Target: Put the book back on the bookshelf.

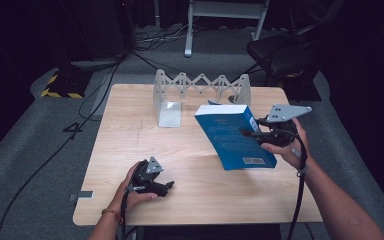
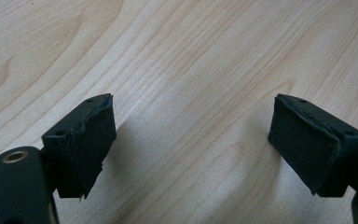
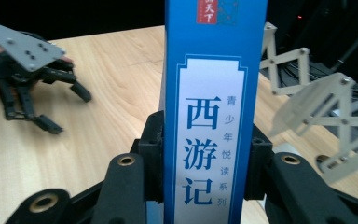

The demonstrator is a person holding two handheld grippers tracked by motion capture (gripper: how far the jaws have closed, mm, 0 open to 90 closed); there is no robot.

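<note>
Book (image 1: pixel 234 135), blue-covered and of paperback look, is held clear of the surface (image 1: pixel 190 165) on the right half of the high view, pinched by the right gripper (image 1: pixel 254 134). In the right gripper view the jaws are seen pressed against the two covers, with the spine (image 3: pixel 214 116) facing the camera and running straight up between them; the pads sit low on the spine, near one end of the volume.

The book is judged to be moderately heavy for its size, stiff along the spine but flexible across the covers and page block. Glossy covers are likely to be somewhat slippery under the pads. Because it is gripped near one end, most of its weight hangs beyond the jaws, so a sag or a twist in the grip can be expected. A hold across the thickness close to the spine, nearer the middle of its length, is judged the steadier one.

In the high view the long axis is tilted, running from the far upper left down toward the near right, with the back cover and its barcode turned up toward the camera. The page edge is seen pale along the far end.

A folding grey rack (image 1: pixel 200 87) stands at the far edge of the surface, well apart from the book.

The left gripper (image 1: pixel 167 188) rests near the front of the surface, its jaws spread wide with nothing between them but bare wood.
</note>
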